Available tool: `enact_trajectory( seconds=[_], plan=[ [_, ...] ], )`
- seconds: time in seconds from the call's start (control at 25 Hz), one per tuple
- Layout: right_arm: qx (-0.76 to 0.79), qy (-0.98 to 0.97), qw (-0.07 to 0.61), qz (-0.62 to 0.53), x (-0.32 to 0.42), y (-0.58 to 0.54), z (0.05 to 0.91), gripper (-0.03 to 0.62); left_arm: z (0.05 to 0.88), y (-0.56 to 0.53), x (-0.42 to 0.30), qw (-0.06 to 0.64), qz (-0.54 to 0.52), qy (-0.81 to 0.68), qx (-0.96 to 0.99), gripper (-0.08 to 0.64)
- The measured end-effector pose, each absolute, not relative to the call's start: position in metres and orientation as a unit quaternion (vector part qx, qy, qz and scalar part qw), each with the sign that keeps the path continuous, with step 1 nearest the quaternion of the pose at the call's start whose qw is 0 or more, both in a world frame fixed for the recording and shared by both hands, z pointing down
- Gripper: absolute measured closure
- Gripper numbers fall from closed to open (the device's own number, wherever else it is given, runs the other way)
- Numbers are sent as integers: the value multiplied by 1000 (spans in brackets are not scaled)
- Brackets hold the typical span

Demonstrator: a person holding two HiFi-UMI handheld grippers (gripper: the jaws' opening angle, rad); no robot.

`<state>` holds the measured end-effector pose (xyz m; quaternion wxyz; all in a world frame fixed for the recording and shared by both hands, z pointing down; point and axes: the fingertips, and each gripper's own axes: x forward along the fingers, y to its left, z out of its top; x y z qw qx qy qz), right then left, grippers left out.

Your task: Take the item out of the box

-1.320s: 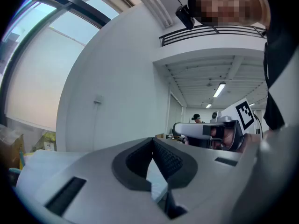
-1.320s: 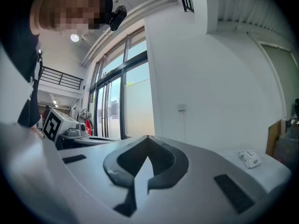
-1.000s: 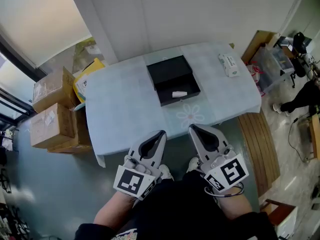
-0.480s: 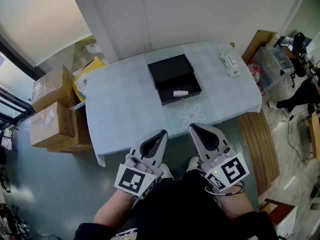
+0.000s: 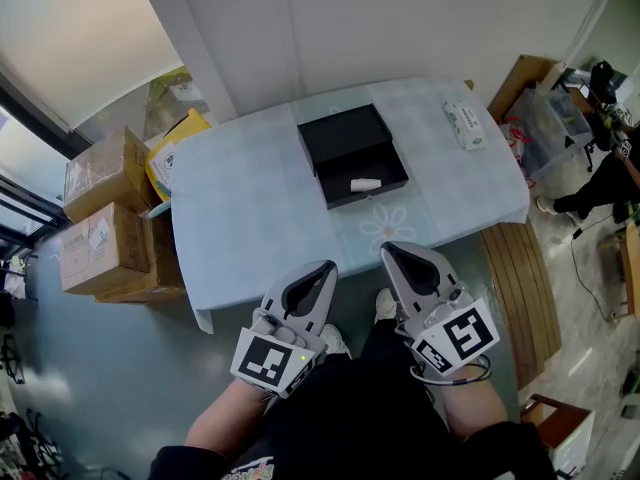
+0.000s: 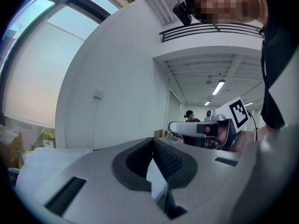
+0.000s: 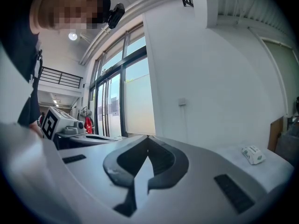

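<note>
An open black box (image 5: 352, 154) lies on the light blue table (image 5: 250, 208), its lid folded back toward the wall. A small white tube (image 5: 364, 184) rests inside the box's near half. Both grippers hang off the table's near edge, close to the person's body. The left gripper (image 5: 322, 269) is shut with nothing in it, and its tips meet in the left gripper view (image 6: 152, 139). The right gripper (image 5: 388, 252) is shut and empty too, tips touching in the right gripper view (image 7: 147, 136). Neither gripper is near the box.
A white packet (image 5: 465, 125) lies at the table's far right corner, also seen as a white packet (image 7: 252, 154) in the right gripper view. Cardboard boxes (image 5: 105, 218) are stacked on the floor at left. A wooden bench (image 5: 520, 288) stands at the right.
The head view has shifted slightly, so the table and box sit a little farther right. The right gripper has dipped a little. Both stay shut.
</note>
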<state>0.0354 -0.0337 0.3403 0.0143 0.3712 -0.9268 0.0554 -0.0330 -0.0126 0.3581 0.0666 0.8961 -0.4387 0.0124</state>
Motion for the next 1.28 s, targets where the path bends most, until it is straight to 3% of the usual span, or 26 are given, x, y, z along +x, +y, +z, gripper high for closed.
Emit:
enact_trajectory(
  seconds=[0.68,1.28],
  plan=[
    [318,-942,79,75,43,-146,384,583,375,-72,-20,91,8,-480,873,558],
    [211,-945,223,114,32,-237,490,575,389,-129,-6,103,9,-506,856,558]
  ],
)
